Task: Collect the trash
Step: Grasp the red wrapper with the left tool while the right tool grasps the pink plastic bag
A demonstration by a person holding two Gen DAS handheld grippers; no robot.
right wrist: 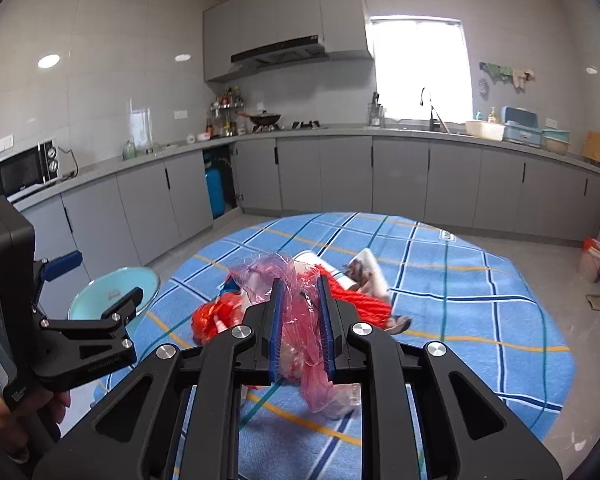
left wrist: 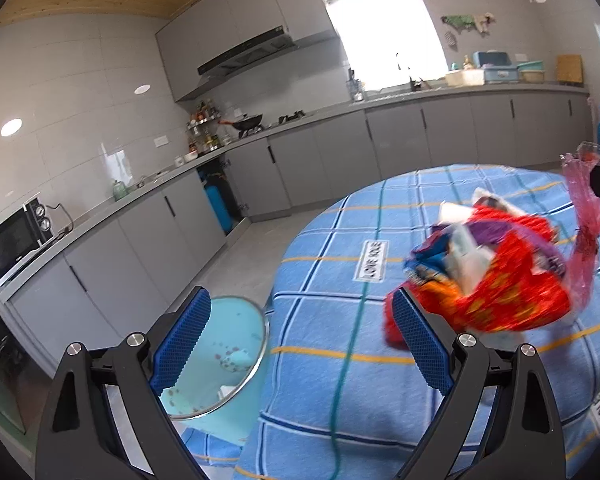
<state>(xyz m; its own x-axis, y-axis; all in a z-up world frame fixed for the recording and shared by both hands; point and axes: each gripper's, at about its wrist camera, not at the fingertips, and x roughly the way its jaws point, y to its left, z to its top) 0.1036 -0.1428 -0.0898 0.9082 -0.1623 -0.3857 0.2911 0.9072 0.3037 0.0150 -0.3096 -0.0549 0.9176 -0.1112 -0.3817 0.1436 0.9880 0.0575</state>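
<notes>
Right gripper (right wrist: 303, 308) clamps the pink plastic bag (right wrist: 300, 320) above the blue checked table (right wrist: 480, 312).
Left gripper (left wrist: 302, 344) hangs spread and empty, the red bundle of trash (left wrist: 496, 280) just past its right finger; the light-blue bin (left wrist: 224, 352) stands beside the table on its left, likely the drop-off.

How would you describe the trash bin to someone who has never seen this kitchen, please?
Find the round table with the blue checked cloth in the middle of the kitchen. The trash bin stands on the floor just beside its edge, toward the microwave counter: a pale turquoise tub with a shiny metal rim, the only open container down there.
</notes>
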